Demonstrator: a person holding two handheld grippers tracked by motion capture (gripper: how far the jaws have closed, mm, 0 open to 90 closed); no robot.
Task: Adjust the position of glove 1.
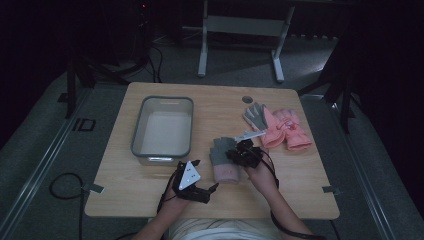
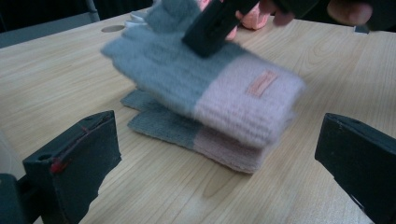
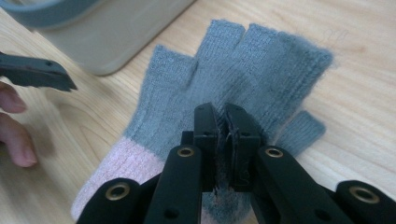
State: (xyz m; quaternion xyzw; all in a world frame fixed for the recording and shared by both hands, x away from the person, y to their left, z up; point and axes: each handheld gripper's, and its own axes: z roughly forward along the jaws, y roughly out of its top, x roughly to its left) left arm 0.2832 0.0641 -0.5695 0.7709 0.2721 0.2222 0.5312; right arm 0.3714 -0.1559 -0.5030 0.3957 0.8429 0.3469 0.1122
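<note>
Dim room, wooden worktop point(image 1: 150, 175): fingerless grey-pink glove point(image 3: 243, 65) pinched by the clamped right gripper point(image 3: 223, 116).
Glove over its twin point(image 2: 196, 135); left gripper point(image 2: 210, 154) wide, empty. Lower squarely onto the twin before release.

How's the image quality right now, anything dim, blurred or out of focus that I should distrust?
High view: dim and underexposed, the room beyond the table nearly black. Left gripper view: bright, but the upper glove held by the right gripper is motion-blurred; the glove under it is sharper. Right gripper view: well lit, knit of the glove crisp, the tub and the right gripper's own arms slightly soft.
</note>
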